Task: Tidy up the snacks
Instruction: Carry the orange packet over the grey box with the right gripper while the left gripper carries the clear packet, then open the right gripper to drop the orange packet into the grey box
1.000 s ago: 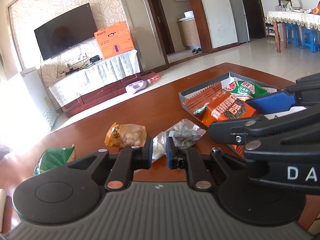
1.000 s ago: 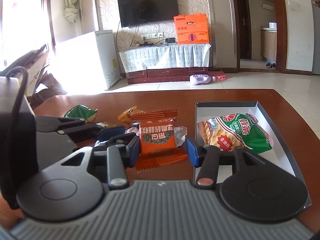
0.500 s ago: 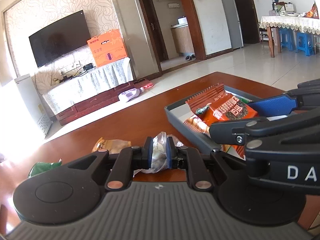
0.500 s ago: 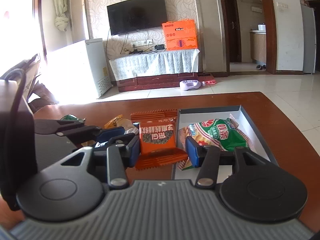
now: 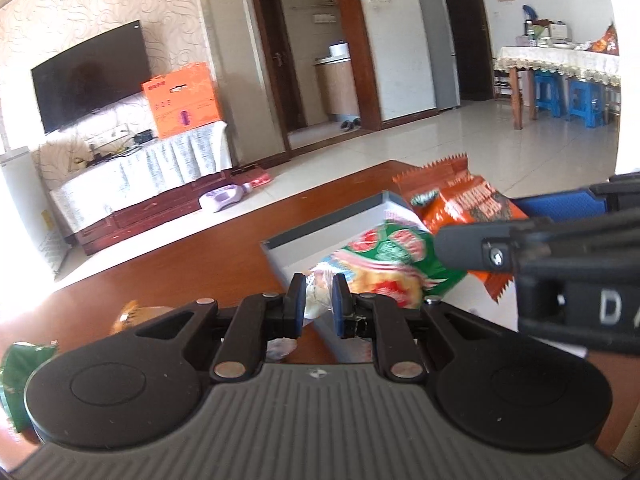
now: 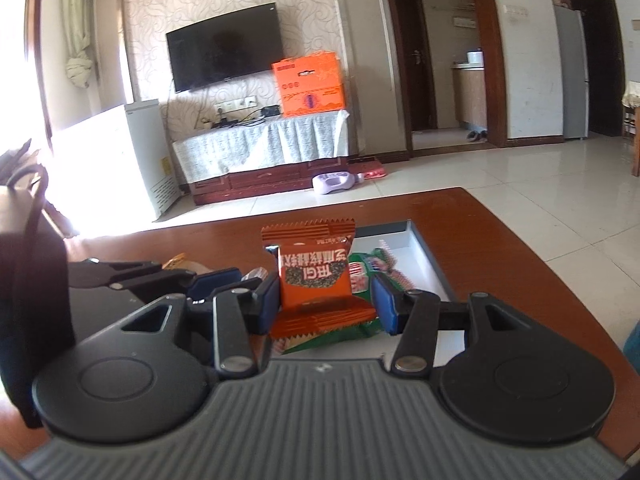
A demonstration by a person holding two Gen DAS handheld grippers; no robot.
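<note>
My left gripper (image 5: 317, 303) is shut on a small clear packet (image 5: 316, 298) of pale snacks, held just over the near corner of the grey tray (image 5: 320, 232). My right gripper (image 6: 326, 308) is shut on an orange snack packet (image 6: 316, 276), which stands upright between the blue pads above the tray's (image 6: 418, 246) near end. A green and red packet (image 5: 384, 258) lies inside the tray and shows behind the orange one (image 6: 370, 268). From the left wrist view, the right gripper (image 5: 516, 240) and its orange packet (image 5: 468, 204) hang at the right.
A yellow packet (image 5: 134, 314) and a green packet (image 5: 18, 368) lie on the brown wooden table (image 5: 192, 264) to the left of the tray. The table's far edge runs just beyond the tray, with tiled floor behind it.
Both grippers have carried their packets to the right, from over the bare table to over the tray. The loose packets on the table have slid off to the left of both views.
</note>
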